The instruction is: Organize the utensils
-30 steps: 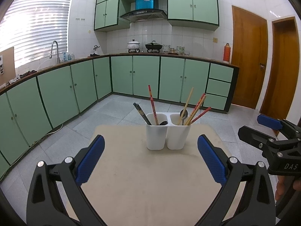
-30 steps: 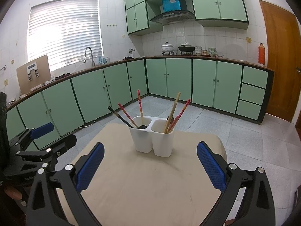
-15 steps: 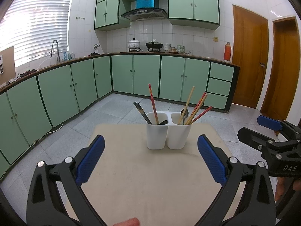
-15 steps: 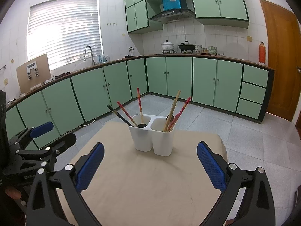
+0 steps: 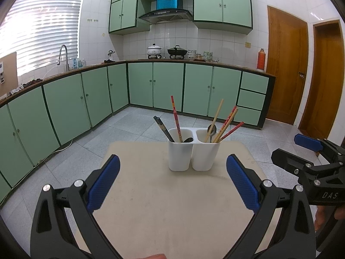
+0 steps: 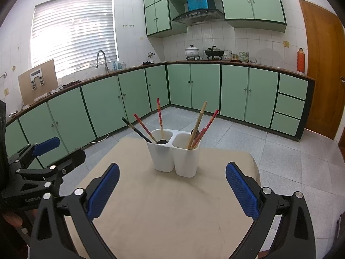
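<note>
A white two-compartment utensil holder stands near the far edge of the beige table; it also shows in the right wrist view. Its left cup holds a black chopstick, a red chopstick and a dark spoon. Its right cup holds wooden and red chopsticks and a metal spoon. My left gripper is open and empty, short of the holder. My right gripper is open and empty, also short of it.
The table's far edge drops to a grey tiled floor. Green kitchen cabinets line the far wall and left side. Wooden doors stand at the right. The right gripper shows at the right edge of the left wrist view.
Nothing has clearly moved; both grippers stay open and still. A fingertip now shows at the bottom edge of the left wrist view.
</note>
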